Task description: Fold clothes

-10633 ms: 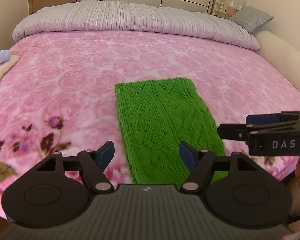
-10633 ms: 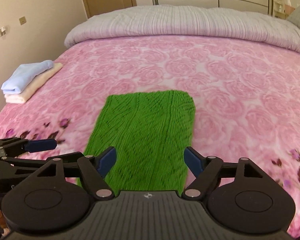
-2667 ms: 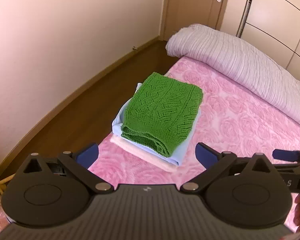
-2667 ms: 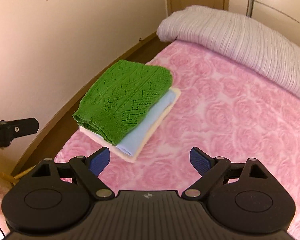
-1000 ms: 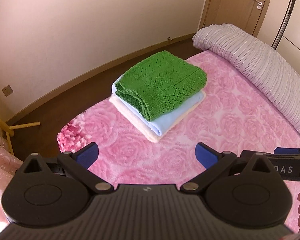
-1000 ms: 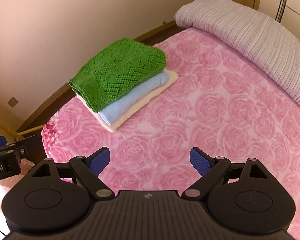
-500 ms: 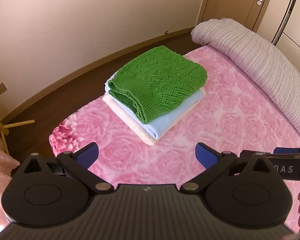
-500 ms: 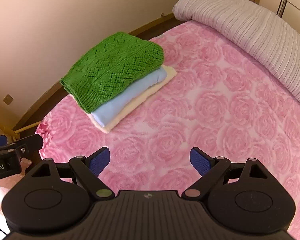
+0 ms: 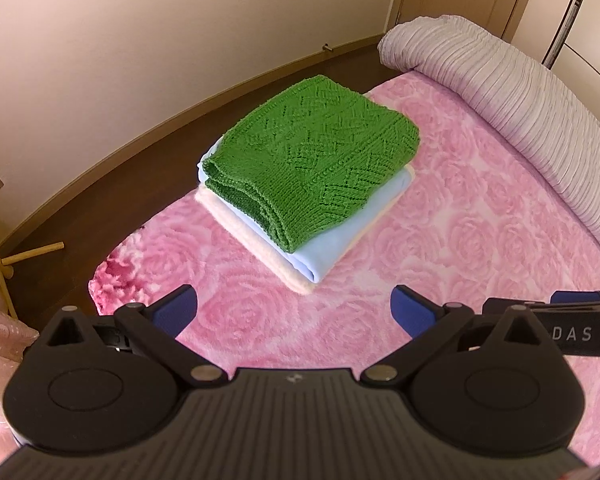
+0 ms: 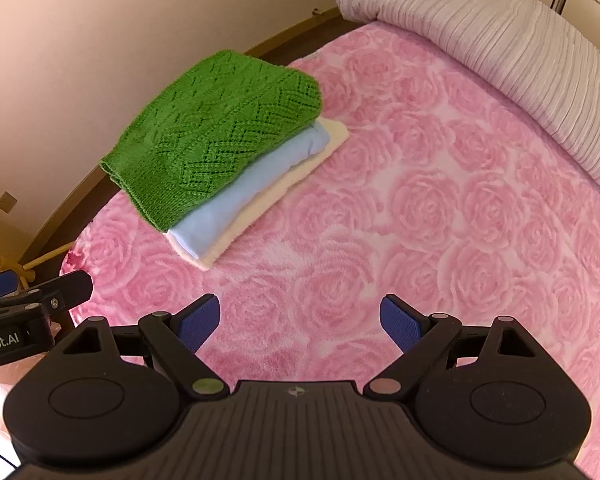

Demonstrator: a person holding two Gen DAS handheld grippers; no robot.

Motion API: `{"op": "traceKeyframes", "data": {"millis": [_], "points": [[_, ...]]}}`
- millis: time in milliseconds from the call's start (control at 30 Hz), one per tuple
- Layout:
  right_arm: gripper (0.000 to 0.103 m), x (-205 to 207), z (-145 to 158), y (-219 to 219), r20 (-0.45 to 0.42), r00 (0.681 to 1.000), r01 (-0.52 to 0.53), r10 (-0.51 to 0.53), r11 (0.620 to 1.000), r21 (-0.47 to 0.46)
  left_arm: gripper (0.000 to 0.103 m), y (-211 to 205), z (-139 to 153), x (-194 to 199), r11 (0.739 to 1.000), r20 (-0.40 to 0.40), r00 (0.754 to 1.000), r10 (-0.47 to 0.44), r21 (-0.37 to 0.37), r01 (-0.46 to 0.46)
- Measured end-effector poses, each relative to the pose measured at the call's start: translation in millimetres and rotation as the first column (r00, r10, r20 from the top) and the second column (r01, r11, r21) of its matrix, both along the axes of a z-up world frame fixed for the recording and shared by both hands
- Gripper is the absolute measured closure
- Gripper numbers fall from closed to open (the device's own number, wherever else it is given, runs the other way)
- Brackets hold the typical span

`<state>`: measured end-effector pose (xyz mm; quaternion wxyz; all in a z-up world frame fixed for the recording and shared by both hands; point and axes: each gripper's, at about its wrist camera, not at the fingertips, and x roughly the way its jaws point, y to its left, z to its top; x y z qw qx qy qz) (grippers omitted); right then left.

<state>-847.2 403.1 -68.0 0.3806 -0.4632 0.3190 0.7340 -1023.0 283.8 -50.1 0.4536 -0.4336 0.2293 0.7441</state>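
Left wrist view, left to right, all referenced to the folded stack. A wooden stand (image 9: 8,258) is seen on the dark floor (image 9: 112,184) well left of the stack. The stack sits near the left corner of the pink rose blanket (image 9: 480,240): green knitted sweater (image 9: 312,164) on top, light blue garment (image 9: 332,246) under it, cream garment (image 9: 260,246) at the bottom. The grey ribbed duvet (image 9: 520,92) is rolled up well right of the stack.

Change noted: 10.6 s ago the sweater was laid flat as a long strip mid-bed; it is now folded and set on the pile. Over the last second both grippers have been drawn back from it. Judged: this garment is done; no unfolded clothing is visible in either view.

Left gripper (image 9: 294,312): jaws spread wide, nothing held, hovering over blanket just short of the stack. Right gripper (image 10: 300,320): likewise wide apart and empty, with the stack ahead and to its left.

Edges: in the right wrist view the sweater's left edge appears to hang past the blue layer towards the bed edge; overhang beyond the mattress cannot be confirmed. Little margin is left on the stack's left side. Open blanket is available to the right of the stack up to the duvet.
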Motion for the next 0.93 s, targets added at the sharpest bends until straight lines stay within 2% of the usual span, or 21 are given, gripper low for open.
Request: {"op": "traceKeyframes", "data": {"millis": [567, 933], "points": [[0.013, -6, -5, 5, 0.010, 1.000, 0.000, 0.000, 1.000, -0.017, 0.001, 4, -5, -6, 1.000, -0.003, 1.000, 0.011, -0.008, -0.011], [0.013, 3, 12, -9, -0.020, 1.000, -0.007, 0.007, 1.000, 0.018, 0.001, -13, 16, 3, 0.998, -0.059, 0.998, 0.021, 0.052, -0.018]]}}
